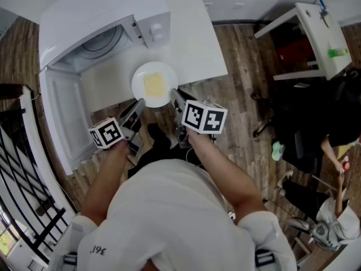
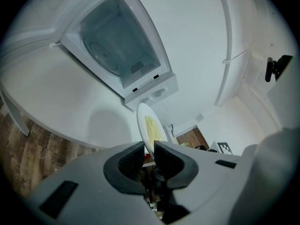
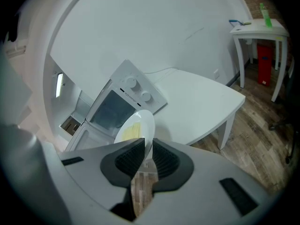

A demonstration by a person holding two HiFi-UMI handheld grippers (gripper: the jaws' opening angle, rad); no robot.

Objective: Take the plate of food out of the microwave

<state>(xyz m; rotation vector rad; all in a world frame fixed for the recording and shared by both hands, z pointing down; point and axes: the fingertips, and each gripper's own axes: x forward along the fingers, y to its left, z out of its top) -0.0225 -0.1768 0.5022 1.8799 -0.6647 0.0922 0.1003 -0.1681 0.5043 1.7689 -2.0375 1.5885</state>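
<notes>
Rim of plate (image 2: 151, 125) between left gripper (image 2: 149, 150) fingers (image 2: 131, 159)

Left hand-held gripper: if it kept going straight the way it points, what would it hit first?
The left hand-held gripper is clamped on the plate by its rim, so that comes first. Beyond it, probably the open microwave, though depth is unclear.

Plate rim: the parts of the plate (image 1: 140, 78) inside the left claw (image 2: 149, 154) and the right claw (image 3: 148, 154) are covered by the pads.
Food: the pale yellow food (image 1: 154, 84) just beyond both claws is too small to name.
Microwave: the microwave (image 1: 96, 13) beyond the claws hides most of its inside under its roof in the head view.
Dials: the print by the dials (image 3: 131, 82) beyond the right claw is unreadable.
Small desk: the green thing (image 1: 337, 52) on the small desk (image 1: 316, 35), well to the right of the right claw, is too small to name.
Person: a person (image 1: 338, 123) right of the right claw is cut by the picture's edge.
</notes>
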